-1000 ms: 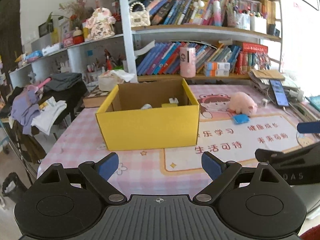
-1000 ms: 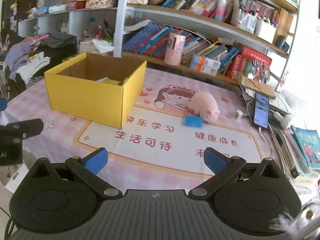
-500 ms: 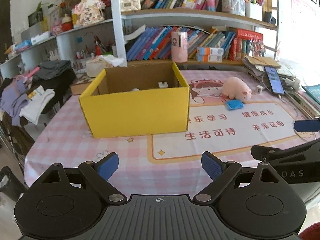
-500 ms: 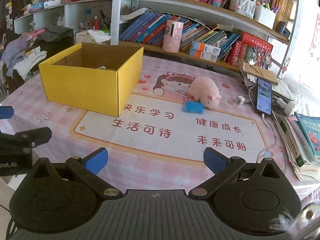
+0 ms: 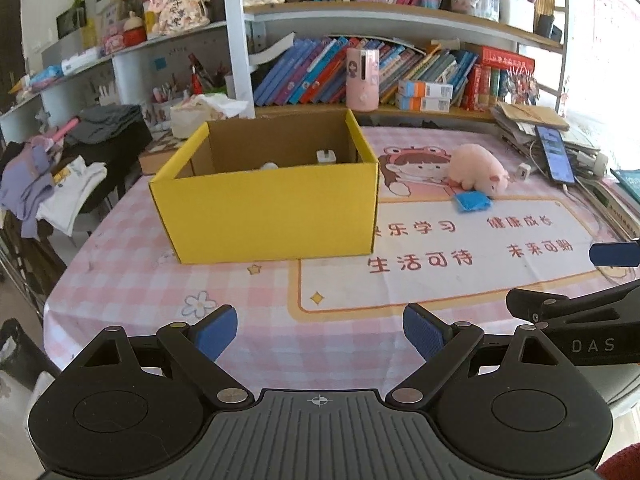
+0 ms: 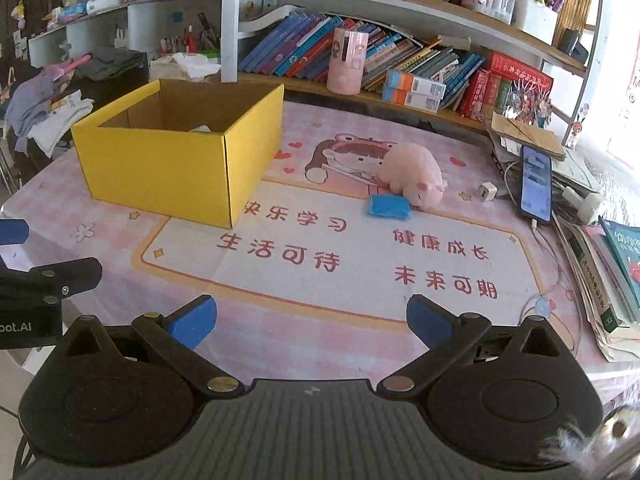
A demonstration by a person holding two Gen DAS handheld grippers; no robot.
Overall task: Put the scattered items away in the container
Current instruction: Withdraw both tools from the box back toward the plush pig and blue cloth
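left wrist view first: the left gripper (image 5: 320, 330) hovers over the near edge of the pink checked table (image 5: 132, 280), its blue pads spread wide with nothing between them. straight ahead sits the yellow box (image 5: 272, 212), open at the top, and inside it a small white plug (image 5: 326, 157) and a pale rounded bit (image 5: 269, 166) peek over the front wall; what that second item is, can't tell. to the right of the box, out on the printed mat (image 5: 440, 272), lies the pink plush pig (image 5: 478, 169) with a blue cloth pad (image 5: 472, 202) touching its near side. further right a white charger (image 5: 523, 171) sits beside a phone (image 5: 555, 156). at the right edge, a finger of the right gripper (image 5: 576, 304) pokes in

right wrist view now: the right gripper (image 6: 310, 322) hangs over the near part of the mat (image 6: 320, 280), fingers released and wide apart, empty. the yellow box (image 6: 168, 168) is off to the far left, well apart from the plush pig (image 6: 414, 178), which lies far centre with the blue cloth pad (image 6: 387, 207) against its near left side. the white charger (image 6: 488, 192) rests just right of the pig, near the phone (image 6: 536, 180). books and papers (image 6: 604, 280) pile along the right edge, and the left gripper (image 6: 44, 284) shows at the left edge
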